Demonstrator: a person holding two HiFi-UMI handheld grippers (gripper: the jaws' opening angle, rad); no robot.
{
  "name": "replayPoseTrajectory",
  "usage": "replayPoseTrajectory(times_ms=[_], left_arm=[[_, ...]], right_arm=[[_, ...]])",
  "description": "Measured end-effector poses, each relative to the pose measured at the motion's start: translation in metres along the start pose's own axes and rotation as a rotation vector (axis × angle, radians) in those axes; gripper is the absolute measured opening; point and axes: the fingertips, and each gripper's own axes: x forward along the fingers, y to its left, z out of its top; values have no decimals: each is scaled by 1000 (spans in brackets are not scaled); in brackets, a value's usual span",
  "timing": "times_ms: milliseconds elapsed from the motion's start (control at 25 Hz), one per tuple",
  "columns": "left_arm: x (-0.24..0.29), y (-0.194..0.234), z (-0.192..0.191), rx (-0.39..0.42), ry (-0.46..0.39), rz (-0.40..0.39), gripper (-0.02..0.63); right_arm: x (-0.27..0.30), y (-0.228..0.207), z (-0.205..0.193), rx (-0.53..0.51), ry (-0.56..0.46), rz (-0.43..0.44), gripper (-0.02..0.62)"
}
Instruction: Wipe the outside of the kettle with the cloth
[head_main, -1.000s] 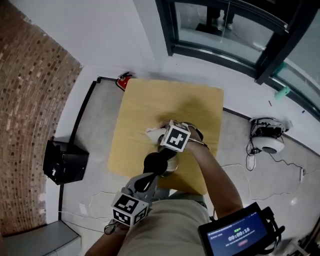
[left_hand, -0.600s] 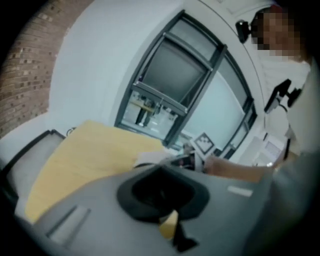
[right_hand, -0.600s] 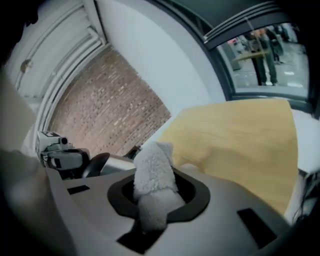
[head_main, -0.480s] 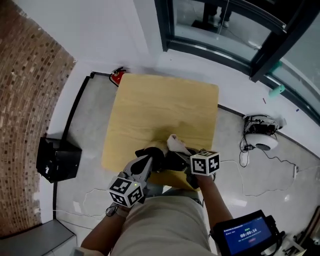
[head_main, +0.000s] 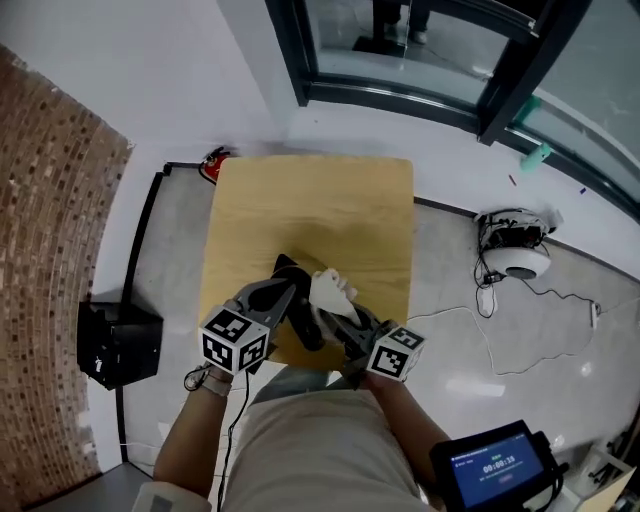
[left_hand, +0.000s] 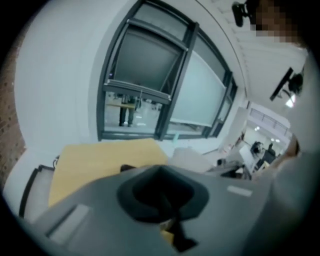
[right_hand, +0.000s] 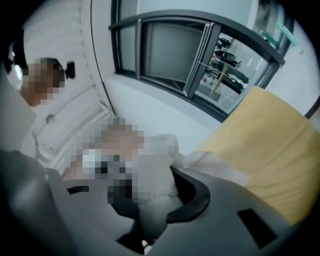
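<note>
On the near part of the yellow table (head_main: 310, 200) both grippers meet over the kettle, of which only a black part (head_main: 300, 320) shows between them. My right gripper (head_main: 335, 312) comes in from the near right and is shut on the white cloth (head_main: 330, 288). In the right gripper view the cloth (right_hand: 159, 186) bunches between the jaws. My left gripper (head_main: 288, 292) comes in from the near left. Its jaws have just closed and stand shut against the kettle's black part. I cannot tell whether it grips anything. The kettle's body is hidden.
A black box (head_main: 120, 345) stands on the floor at the left. On the floor at the right is a white round device with cables (head_main: 515, 255). A red thing (head_main: 212, 160) sits by the table's far left corner. Dark window frames (head_main: 400, 95) run along the far wall.
My right gripper has swung with the cloth from over the kettle round to its near right side and has rolled. The left gripper has moved forward up to the kettle.
</note>
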Motion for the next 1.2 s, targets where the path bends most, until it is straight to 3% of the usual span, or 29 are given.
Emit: replayPoseTrajectory(times_ms=[40, 120, 160, 200, 240, 320, 360, 400, 440, 520, 560, 600, 640, 720, 760, 800, 840, 920, 960, 1000, 1120, 1160, 1200], left_arm=[[0, 0, -1, -5, -1, 3, -12], [-1, 0, -2, 2, -4, 18, -12], [0, -1, -1, 6, -9, 29, -12], [-1, -2, 0, 11, -13, 41, -12], [-1, -2, 1, 16, -15, 52, -12], [-3, -2, 0, 21, -12, 56, -12], [-4, -1, -1, 19, -12, 54, -12], [-4, 0, -2, 18, -13, 55, -12], [-4, 1, -3, 19, -13, 55, -12], [-3, 0, -3, 12, -5, 48, -12], [-3, -1, -3, 8, -3, 48, -12], [-2, -2, -3, 9, -5, 55, -12], [-2, -1, -2, 14, -8, 66, -12], [-3, -1, -2, 15, -9, 66, -12], [-5, -1, -4, 12, -7, 58, -12], [-6, 0, -5, 13, -6, 56, -12], [-6, 1, -5, 19, -6, 63, -12], [-5, 1, -5, 27, -3, 79, -12], [-5, -2, -6, 21, -3, 77, -12], [-5, -5, -7, 14, -4, 71, -12], [-3, -7, -6, 14, -11, 68, -12], [-2, -6, -7, 15, -11, 69, -12], [-2, -6, -8, 17, -10, 70, -12]], right_arm=[[-2, -33, -13, 23, 34, -94, 78], [-14, -101, -47, 183, 132, -309, 78], [-16, -111, -57, 235, 166, -360, 78], [-14, -97, -54, 219, 166, -350, 78], [-8, -67, -41, 157, 128, -286, 78], [4, -2, -12, 59, 0, -80, 78], [6, 10, -8, 50, -43, -23, 78], [3, -1, -14, 66, -53, -44, 78], [-3, -32, -28, 116, -28, -133, 78], [-20, -105, -76, 319, 89, -352, 78], [-24, -120, -93, 403, 132, -401, 78], [-24, -115, -94, 423, 139, -393, 78], [-19, -95, -80, 379, 112, -340, 78], [-6, -39, -33, 201, 1, -163, 78], [1, -24, -16, 119, -40, -107, 78], [6, -28, -7, 69, -51, -113, 78], [11, -50, -7, 68, -35, -170, 78], [16, -112, -20, 216, 41, -304, 78], [20, -124, -20, 291, 71, -306, 78], [27, -109, -9, 293, 87, -237, 78], [64, 11, 37, -23, 126, 108, 78], [73, 25, 38, -107, 145, 126, 78], [77, 13, 33, -136, 156, 72, 78]])
